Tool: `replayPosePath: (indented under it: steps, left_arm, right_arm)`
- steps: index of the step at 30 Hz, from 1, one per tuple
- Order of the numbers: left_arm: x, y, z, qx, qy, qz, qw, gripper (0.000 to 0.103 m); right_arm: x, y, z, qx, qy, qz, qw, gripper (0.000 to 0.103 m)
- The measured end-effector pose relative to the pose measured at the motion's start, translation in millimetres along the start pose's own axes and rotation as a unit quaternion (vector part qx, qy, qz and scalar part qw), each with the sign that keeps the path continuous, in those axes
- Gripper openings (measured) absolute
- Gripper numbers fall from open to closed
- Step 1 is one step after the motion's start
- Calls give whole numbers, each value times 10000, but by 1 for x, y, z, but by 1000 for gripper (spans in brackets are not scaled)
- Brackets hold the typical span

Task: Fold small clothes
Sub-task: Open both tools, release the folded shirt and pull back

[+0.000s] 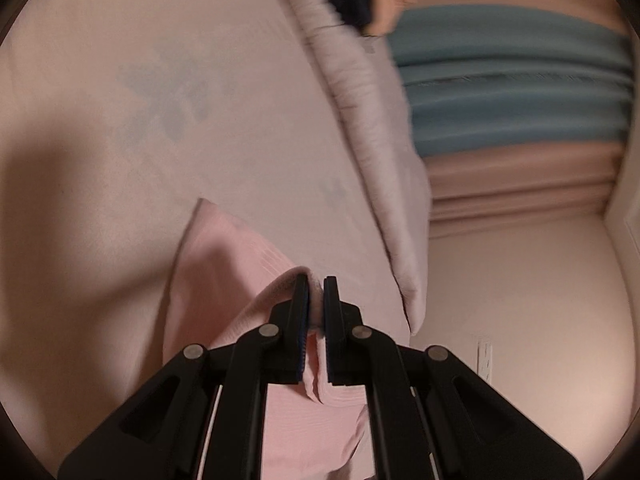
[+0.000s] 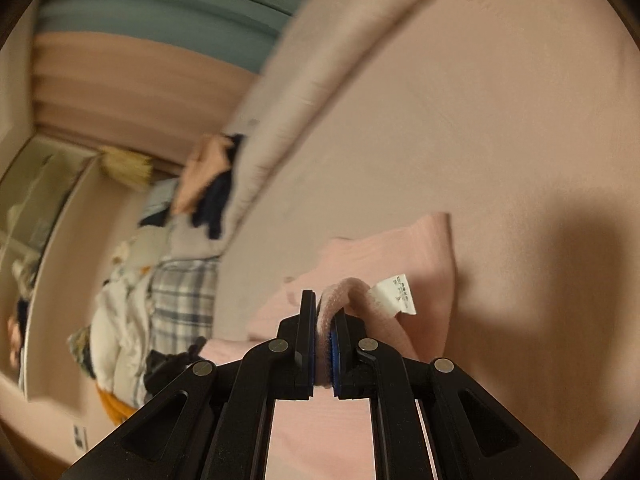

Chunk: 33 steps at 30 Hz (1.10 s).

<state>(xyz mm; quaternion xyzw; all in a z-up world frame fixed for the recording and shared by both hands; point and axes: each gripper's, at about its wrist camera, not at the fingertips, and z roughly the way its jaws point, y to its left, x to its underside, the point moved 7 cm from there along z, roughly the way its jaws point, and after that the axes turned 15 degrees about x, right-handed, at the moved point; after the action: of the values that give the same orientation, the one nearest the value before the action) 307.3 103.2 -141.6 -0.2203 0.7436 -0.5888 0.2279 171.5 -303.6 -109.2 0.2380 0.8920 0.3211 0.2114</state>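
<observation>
A small pink garment (image 1: 224, 280) hangs from my left gripper (image 1: 315, 292), which is shut on a bunched edge of it above the pale pink bed sheet (image 1: 120, 140). In the right wrist view the same pink garment (image 2: 384, 256) drapes toward the bed sheet (image 2: 500, 120). My right gripper (image 2: 323, 308) is shut on its ribbed hem, beside a white care label (image 2: 394, 294). Both views are blurred by motion.
A folded pale quilt (image 1: 372, 132) runs along the bed's far side. A pile of mixed clothes (image 2: 168, 288), plaid, white and dark, lies at the left in the right wrist view. Blue and peach curtains (image 1: 512, 92) and a wall socket (image 1: 485, 354) are behind.
</observation>
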Motion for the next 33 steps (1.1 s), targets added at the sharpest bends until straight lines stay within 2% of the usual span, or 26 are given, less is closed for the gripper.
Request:
replayPosePath:
  steps: [1, 3, 6, 8, 9, 10, 11, 13, 16, 20, 21, 24, 27, 31, 33]
  left_arm:
    - [-5, 10, 3, -81, -49, -219, 9997, 4]
    - [-14, 26, 5, -262, -130, -574, 9979, 4]
    - [-24, 40, 5, -514, -226, -784, 9953, 5]
    - [-30, 41, 1, -606, -289, -715, 9952, 9]
    - [-31, 41, -1, -602, -309, -721, 9951, 10]
    - [-34, 40, -4, -560, -302, -721, 9954, 15]
    - [-35, 39, -5, -553, -290, -721, 9954, 26]
    - [-40, 38, -16, -590, -382, -707, 9950, 42]
    - [-44, 30, -39, -709, -539, -433, 9951, 42]
    - [-22, 16, -58, -1034, -223, 202, 9942, 42]
    - [-9, 10, -64, -1211, -61, 549, 9911, 42]
    - [28, -1, -67, -1392, 329, 1226, 9821, 42]
    - [70, -12, -68, -1482, 675, 1917, 9679, 44]
    - [120, -12, -65, -1534, 984, 2549, 9496, 44]
    - [142, -9, -54, -1533, 1198, 2830, 9392, 44]
  right_arm:
    - [-4, -6, 6, 84, 107, 212, 9997, 8]
    - [-12, -21, 15, 240, 293, 783, 9962, 15]
    - [-23, -37, 19, 190, 371, 1473, 9882, 51]
    - [-26, -49, 15, 27, 361, 2043, 9782, 53]
    - [-27, -53, 12, 42, 314, 2112, 9769, 53]
    - [-28, -55, 7, 131, 238, 2070, 9780, 53]
    - [-28, -57, 4, 205, 193, 2014, 9791, 53]
    - [-21, -60, -5, 376, 122, 1862, 9817, 53]
    - [-6, -65, -23, 466, 31, 1627, 9856, 53]
    - [13, -73, -48, 769, -220, 1089, 9908, 53]
    - [16, -71, -51, 851, -298, 918, 9917, 53]
    - [35, -63, -65, 1229, -562, 211, 9906, 53]
    - [59, -51, -76, 1476, -768, -538, 9846, 53]
    - [98, -31, -88, 1725, -1122, -1620, 9651, 53]
    - [112, -19, -80, 1708, -1118, -2013, 9580, 53]
